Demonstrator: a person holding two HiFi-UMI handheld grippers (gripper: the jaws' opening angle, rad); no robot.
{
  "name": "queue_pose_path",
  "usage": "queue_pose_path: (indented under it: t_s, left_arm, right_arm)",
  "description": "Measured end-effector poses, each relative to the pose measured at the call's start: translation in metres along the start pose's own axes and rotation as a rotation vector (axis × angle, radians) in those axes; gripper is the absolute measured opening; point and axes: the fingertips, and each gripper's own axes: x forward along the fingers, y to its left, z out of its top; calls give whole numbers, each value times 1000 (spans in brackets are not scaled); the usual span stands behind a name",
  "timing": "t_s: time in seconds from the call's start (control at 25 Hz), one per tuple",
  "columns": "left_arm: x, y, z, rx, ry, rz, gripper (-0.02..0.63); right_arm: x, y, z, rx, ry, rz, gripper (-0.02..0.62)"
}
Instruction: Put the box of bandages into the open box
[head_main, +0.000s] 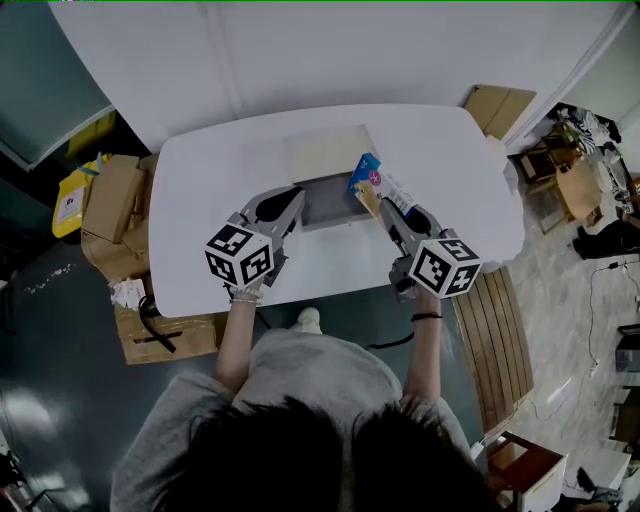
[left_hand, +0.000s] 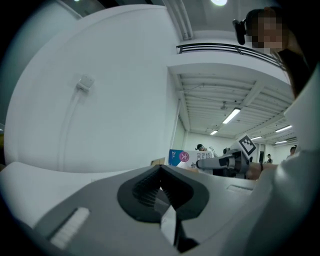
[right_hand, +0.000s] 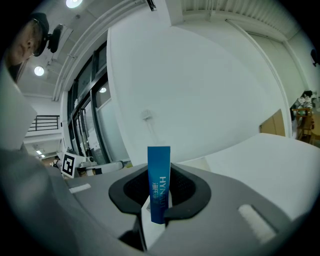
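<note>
The bandage box (head_main: 366, 176) is blue and white with a pink spot. My right gripper (head_main: 382, 205) is shut on it and holds it over the right edge of the open box (head_main: 330, 205), which has a grey inside and a cream lid (head_main: 328, 152) folded back. In the right gripper view the box's narrow blue side (right_hand: 159, 182) stands upright between the jaws of the right gripper (right_hand: 159, 172). My left gripper (head_main: 293, 197) is at the open box's left edge; its pads meet with nothing between them (left_hand: 160, 175). The left gripper view also shows the bandage box (left_hand: 180, 157).
The open box sits mid-way on a white oval table (head_main: 200, 230). Cardboard boxes (head_main: 115, 215) and a yellow bag (head_main: 72, 200) lie on the floor to the left. A flat carton (head_main: 497, 108) leans at the far right, and a slatted wooden bench (head_main: 495, 340) stands on the right.
</note>
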Motion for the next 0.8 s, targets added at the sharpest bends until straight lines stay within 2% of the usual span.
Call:
queue_pose_path:
  t_s: [0.24,0.48,0.8]
  left_arm:
    - [15,22,-3,-10,26,-13,-5]
    - [21,35,-25,-44,69,-8,-5]
    - [30,50,-37,-75,100,29,-5]
  right_arm:
    - [25,-11,0,17,24,-2,85]
    - [44,-19,-12,32,56,7,84]
    - [71,-28,-18,57,129,72,84]
